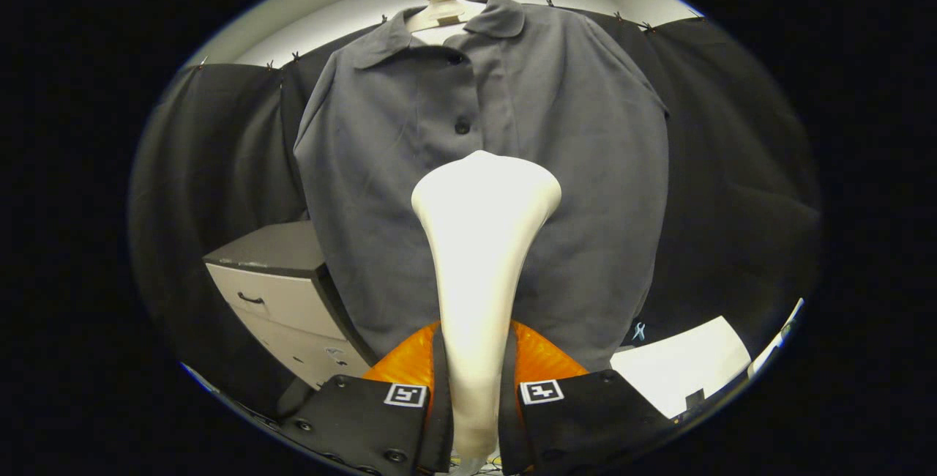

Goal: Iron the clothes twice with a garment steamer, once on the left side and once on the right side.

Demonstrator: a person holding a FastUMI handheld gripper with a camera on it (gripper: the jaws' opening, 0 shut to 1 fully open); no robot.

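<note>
A grey button-up shirt [483,190] hangs front-on from a pale hanger [439,11] against the booth's black cloth wall [732,168], with a small drawer cabinet [282,293] standing beside its lower left corner and a white surface [688,366] lying at its lower right. A white garment steamer [479,256] stands upright in front of the shirt's middle, its wide head just below the second button [462,126]; whether the head touches the cloth cannot be told. The gripper [476,403] is closed to a narrow gap, both fingers [366,417] pressing the steamer's slim handle between them.
</note>
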